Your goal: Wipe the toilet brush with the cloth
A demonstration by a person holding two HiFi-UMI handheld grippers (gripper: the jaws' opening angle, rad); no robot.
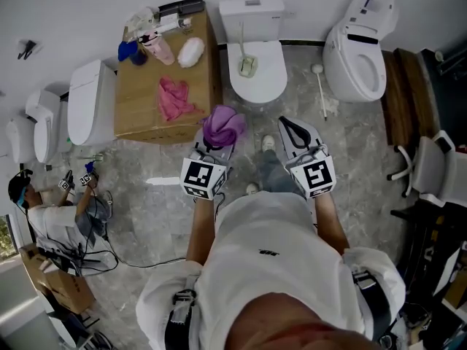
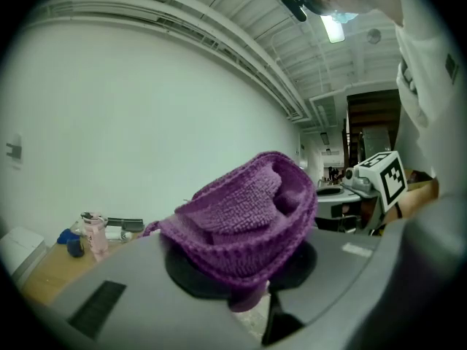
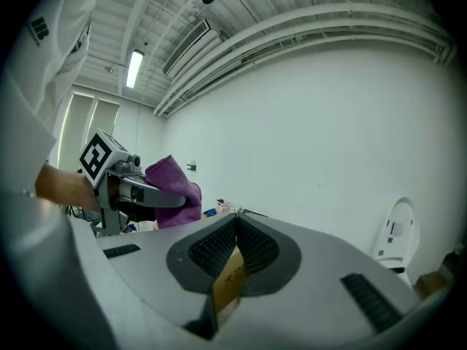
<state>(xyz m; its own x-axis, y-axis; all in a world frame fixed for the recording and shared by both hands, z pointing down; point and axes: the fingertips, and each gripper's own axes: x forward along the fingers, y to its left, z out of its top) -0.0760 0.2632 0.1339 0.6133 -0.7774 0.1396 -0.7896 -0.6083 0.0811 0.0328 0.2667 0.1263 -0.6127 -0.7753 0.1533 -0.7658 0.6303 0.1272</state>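
- At the left of the head view, a wooden table (image 1: 139,100) carries a pink cloth (image 1: 174,98). It stands up-frame and to the left of your left hand and touches neither gripper.
- Your left forearm reaches straight up the frame from your white shirt, with the left gripper (image 1: 215,148) held about level and its marker cube on top.
- That claw is squeezed nearly closed on the purple cloth (image 1: 225,125). The cloth is bunched between the pads and bulges over the tips.
- Just up-frame of the cloth stands the middle toilet (image 1: 255,90) with its seat open. What looks to be the toilet brush (image 1: 248,65) rests with its head in the bowl and its thin handle leaning towards the tank, well apart from both grippers.
- Your right forearm runs parallel to the left one, near it on the right, with the right gripper (image 1: 286,125) also about level and aimed beside the bowl.
- Its tips meet and grip nothing.
- Further right, a white long-handled tool (image 1: 321,93) lies on the floor before another toilet (image 1: 354,68).
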